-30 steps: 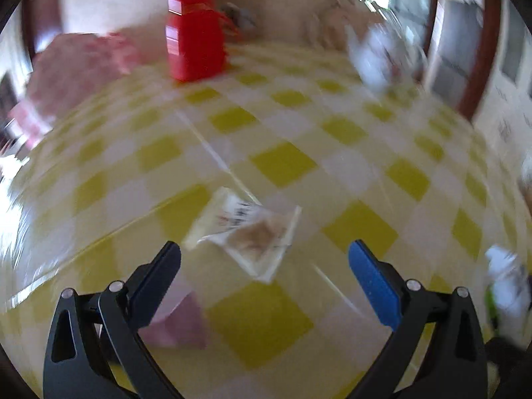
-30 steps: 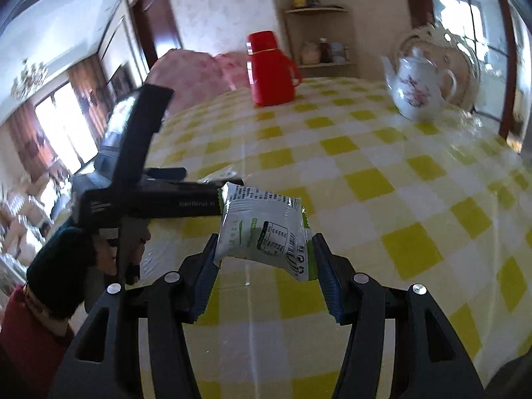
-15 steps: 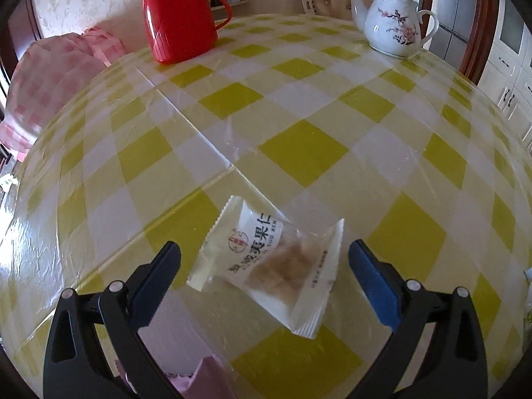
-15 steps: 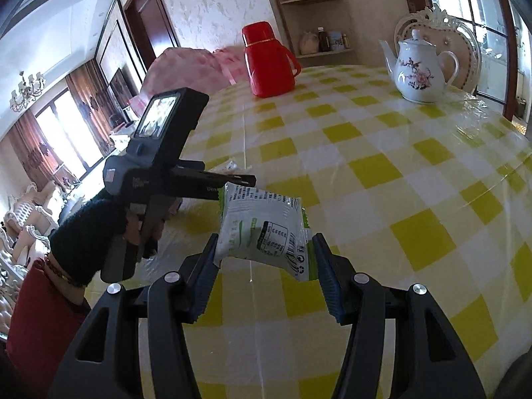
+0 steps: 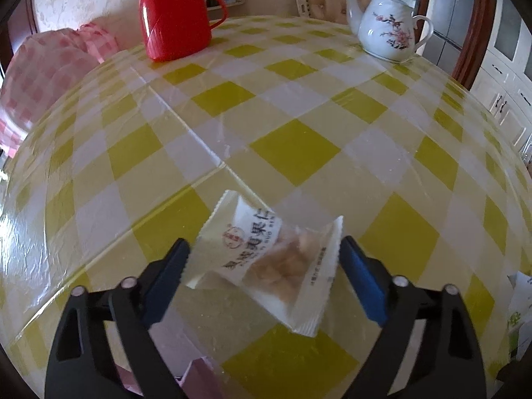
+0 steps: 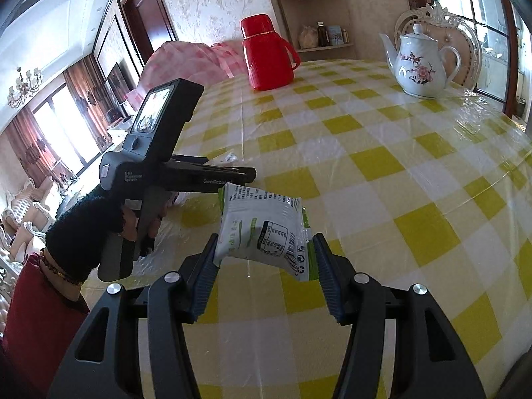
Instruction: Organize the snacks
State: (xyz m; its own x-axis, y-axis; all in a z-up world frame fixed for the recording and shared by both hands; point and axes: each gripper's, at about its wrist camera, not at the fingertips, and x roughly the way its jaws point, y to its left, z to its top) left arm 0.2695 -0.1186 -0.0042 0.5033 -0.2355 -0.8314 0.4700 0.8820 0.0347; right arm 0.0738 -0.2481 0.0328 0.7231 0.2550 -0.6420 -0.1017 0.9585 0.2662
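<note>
A: Why are the left tongs [image 5: 262,266] set low over the bench [image 5: 292,153]?

B: To straddle the white packet [image 5: 266,262] lying flat on it. The jaws are closing, one each side of the packet; the pads look just short of pressing it, so I'd call it not yet gripped.

A: And the right tongs [image 6: 264,259]?

B: Held half-wide, clamped on a green packet [image 6: 262,229] and lifted clear of the bench, probably waiting while the left picks up its own.

A: What can't you see?

B: Where the snacks should go. A pink thing [image 5: 199,375] at the left view's bottom edge is cut off, as is another packet [image 5: 520,312] at the right edge.
</note>
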